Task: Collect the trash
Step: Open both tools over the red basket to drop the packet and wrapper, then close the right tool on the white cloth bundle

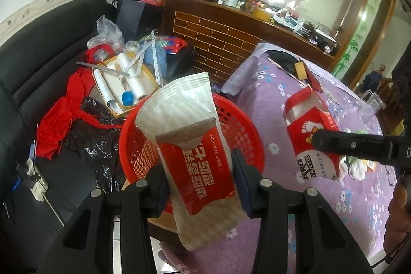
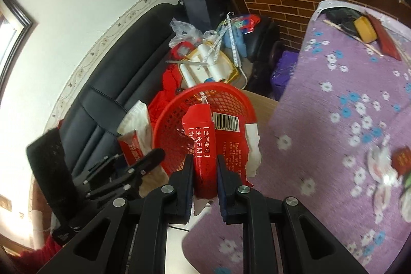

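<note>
My left gripper [image 1: 200, 184] is shut on a red and white wet-wipe packet [image 1: 195, 145] and holds it upright in front of the red mesh basket [image 1: 138, 153]. My right gripper [image 2: 204, 171] is shut on a torn red carton [image 2: 213, 143] with a barcode, held just before the same basket [image 2: 174, 114]. The right gripper's finger [image 1: 359, 145] and the carton [image 1: 310, 135] show at the right of the left wrist view. The left gripper [image 2: 133, 166] and its packet [image 2: 136, 130] show at the left of the right wrist view.
A purple flowered tablecloth [image 2: 334, 120] covers the table at the right, with crumpled wrappers [image 2: 385, 168] on it. A black sofa [image 1: 51, 48] behind holds a tray of rolls, red cloth [image 1: 59, 117] and black plastic. A brick-faced counter [image 1: 221, 43] stands beyond.
</note>
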A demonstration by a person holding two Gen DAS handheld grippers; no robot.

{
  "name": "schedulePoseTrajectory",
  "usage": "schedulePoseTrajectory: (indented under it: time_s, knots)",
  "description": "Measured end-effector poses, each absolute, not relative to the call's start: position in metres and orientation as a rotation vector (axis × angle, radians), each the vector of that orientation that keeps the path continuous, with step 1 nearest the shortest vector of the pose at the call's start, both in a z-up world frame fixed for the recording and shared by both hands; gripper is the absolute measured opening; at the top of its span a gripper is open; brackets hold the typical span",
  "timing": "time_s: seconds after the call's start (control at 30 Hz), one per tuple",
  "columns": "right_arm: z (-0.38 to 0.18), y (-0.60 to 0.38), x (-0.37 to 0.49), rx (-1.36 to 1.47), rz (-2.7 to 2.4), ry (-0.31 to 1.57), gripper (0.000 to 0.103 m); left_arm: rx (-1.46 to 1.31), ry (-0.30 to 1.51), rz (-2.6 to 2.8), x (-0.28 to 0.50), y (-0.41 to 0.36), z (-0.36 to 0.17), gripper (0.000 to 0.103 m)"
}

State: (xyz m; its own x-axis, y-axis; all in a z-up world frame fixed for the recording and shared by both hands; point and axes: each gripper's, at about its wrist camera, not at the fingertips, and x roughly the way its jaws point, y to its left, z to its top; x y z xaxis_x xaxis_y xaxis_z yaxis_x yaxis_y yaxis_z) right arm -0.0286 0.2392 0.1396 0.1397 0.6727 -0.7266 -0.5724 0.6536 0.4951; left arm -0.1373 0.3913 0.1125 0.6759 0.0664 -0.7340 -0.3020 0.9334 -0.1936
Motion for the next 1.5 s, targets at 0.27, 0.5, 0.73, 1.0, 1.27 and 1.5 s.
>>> schedulePoseTrajectory:
  time_s: [0.27,0.5,0.73,1.0,1.27,1.5]
  knots:
    - [0.134,0.282,0.000,0.158,0.922,1.142,0.020,-0.297,0.798,0.243,-0.118,0.409,0.115,0.043]
    - [0.136,0.288,0.017,0.187,0.908,1.120,0.054,-0.326,0.766,0.279,-0.118,0.419,0.120,0.072]
    - [0.144,0.248,0.006,0.191,0.879,1.092,0.054,-0.294,0.753,0.277,-0.127,0.401,0.123,0.072]
    - [0.117,0.172,-0.019,0.218,0.783,1.141,0.054,-0.260,0.797,0.182,-0.130,0.347,0.112,0.072]
    - [0.090,0.085,-0.044,0.297,0.662,1.180,0.054,-0.208,0.839,0.068,-0.119,0.286,0.107,0.072]
    - [0.082,0.009,-0.057,0.371,0.545,1.177,0.054,-0.182,0.872,-0.040,-0.109,0.229,0.104,0.072]
